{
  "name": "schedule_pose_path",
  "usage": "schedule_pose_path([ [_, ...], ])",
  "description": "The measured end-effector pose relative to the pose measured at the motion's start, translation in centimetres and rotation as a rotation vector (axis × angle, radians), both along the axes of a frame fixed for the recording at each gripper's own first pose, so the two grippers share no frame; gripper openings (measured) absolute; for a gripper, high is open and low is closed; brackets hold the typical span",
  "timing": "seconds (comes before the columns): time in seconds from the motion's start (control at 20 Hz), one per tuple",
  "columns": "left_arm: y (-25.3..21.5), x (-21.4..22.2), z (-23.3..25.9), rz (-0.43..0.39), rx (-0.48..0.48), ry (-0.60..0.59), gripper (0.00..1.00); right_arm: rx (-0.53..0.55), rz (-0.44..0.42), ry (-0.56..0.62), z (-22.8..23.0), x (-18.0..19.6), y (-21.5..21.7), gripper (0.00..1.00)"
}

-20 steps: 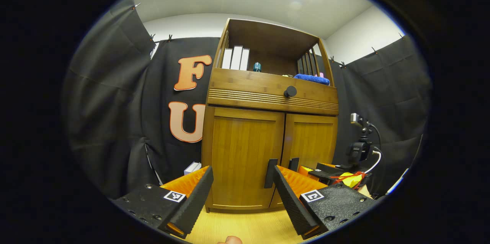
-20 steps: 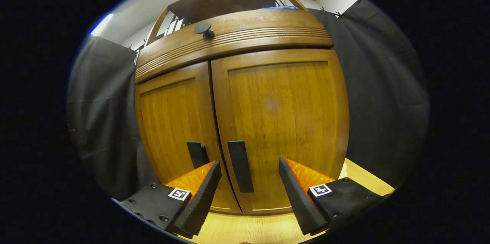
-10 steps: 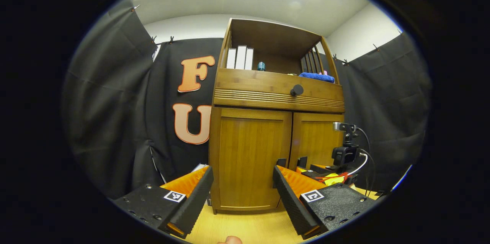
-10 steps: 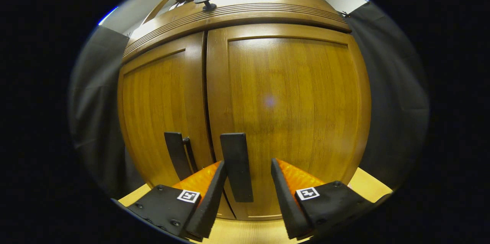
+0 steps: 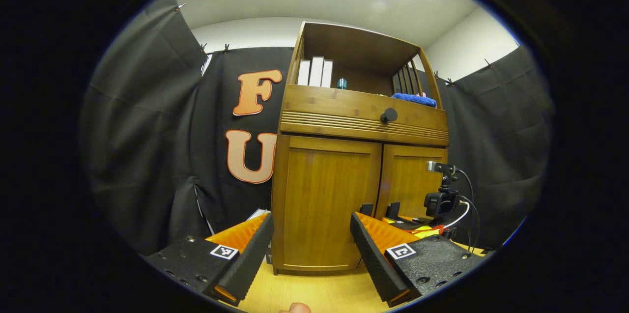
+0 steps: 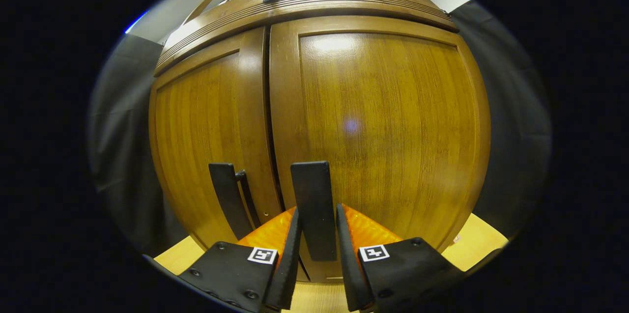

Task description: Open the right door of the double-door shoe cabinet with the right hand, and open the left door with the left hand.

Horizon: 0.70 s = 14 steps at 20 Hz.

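The right gripper (image 6: 317, 254) has its two fingers closed in against the flat black bar handle of the right door (image 6: 314, 207), one on each side; they look to be touching it, so I judge the grasp made or very nearly so (whether they truly press cannot be settled from the right gripper view). Just left of that handle, across the centre seam, stands the matching black handle of the left door (image 6: 227, 197), untouched. Both honey-brown wooden doors, the right door (image 6: 388, 126) and the left door (image 6: 201, 131), lie flush and shut. The left gripper (image 5: 312, 254) is spread wide and empty, well back from the wooden double-door shoe cabinet (image 5: 361, 126), facing the left door. In the left gripper view the right gripper sits low at the doors' handles. So neither door is opened yet: the right pull comes first, then the left approach, grasp and pull.
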<state>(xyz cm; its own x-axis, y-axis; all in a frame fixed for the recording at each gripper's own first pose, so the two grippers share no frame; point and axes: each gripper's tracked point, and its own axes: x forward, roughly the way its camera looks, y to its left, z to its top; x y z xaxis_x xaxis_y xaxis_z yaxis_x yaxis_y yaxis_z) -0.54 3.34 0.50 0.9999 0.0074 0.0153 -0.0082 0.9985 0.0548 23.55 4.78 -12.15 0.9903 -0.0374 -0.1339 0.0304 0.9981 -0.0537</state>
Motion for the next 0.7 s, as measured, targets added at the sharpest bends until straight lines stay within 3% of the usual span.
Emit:
schedule_pose_path([
  [0.05,0.0,0.0,0.0,0.001,0.0,0.001,0.94,0.001,-0.001,-0.01,0.2,0.1,0.0,0.41],
  [0.3,-0.3,-0.3,-0.5,-0.008,-0.019,0.011,0.92,-0.028,-0.003,-0.016,0.3,-1.2,0.0,0.35],
  [0.35,-0.3,-0.4,-0.5,-0.006,-0.019,0.011,0.92,-0.024,0.006,-0.016,0.3,-1.8,-0.1,0.3],
  [0.4,-0.2,-0.5,-0.6,-0.003,-0.019,0.011,0.94,-0.022,0.016,-0.012,0.2,-2.3,-0.1,0.36],
  [0.7,-0.3,-1.2,-0.6,0.001,-0.002,0.006,0.94,-0.047,0.037,-0.015,0.4,-6.2,-0.7,0.36],
])
